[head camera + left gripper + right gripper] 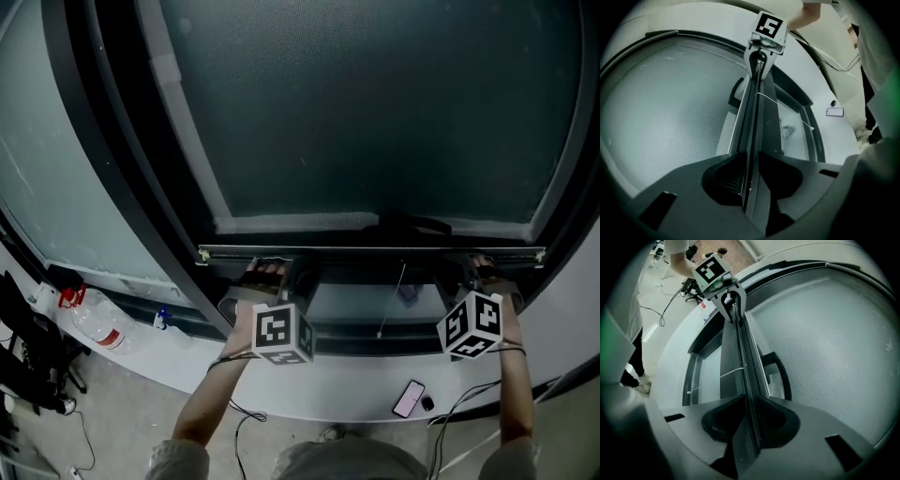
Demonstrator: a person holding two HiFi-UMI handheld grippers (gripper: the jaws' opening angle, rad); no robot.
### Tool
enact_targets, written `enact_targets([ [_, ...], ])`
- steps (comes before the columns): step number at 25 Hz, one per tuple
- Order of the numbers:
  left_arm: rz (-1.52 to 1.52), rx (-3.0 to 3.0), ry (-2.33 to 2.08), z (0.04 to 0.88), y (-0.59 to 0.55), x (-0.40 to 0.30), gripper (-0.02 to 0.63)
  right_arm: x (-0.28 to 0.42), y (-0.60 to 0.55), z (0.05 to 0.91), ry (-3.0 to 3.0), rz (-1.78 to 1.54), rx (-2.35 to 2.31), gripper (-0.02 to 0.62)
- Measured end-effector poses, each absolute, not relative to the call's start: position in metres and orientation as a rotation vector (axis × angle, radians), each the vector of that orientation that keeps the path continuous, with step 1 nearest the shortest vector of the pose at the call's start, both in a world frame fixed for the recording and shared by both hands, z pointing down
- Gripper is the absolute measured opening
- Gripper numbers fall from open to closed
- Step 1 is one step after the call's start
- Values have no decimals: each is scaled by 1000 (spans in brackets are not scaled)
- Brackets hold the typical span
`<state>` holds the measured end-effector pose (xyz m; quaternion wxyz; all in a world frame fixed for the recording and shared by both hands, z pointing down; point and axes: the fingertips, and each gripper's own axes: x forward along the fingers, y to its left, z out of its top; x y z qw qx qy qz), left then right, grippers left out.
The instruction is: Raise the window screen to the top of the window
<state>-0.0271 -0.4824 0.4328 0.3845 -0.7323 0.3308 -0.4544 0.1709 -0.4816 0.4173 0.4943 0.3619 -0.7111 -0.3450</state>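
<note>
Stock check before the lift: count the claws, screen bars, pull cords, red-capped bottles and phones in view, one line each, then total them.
claws: 2, the left claw and the right claw
screen bar: 1
pull cord: 1
red-capped bottle: 1
phone: 1
total: 6

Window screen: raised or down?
Nearly down. Its bottom bar sits low in the window frame, a small gap beneath, mesh covering the pane above.
</note>
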Motion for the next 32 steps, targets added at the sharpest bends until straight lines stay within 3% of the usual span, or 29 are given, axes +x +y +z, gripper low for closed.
enact_targets([
  [6,-1256,-1776,831,433,-495,-39,103,181,-487,423,-1627,-809,771,76],
  [12,-1289,-1755,837,432,-498,-40,55,182,-491,427,-1568,-815,751,34],
  [32,-1517,-1905,643,438,-498,-40,20,179,-489,429,-1515,-590,546,20],
])
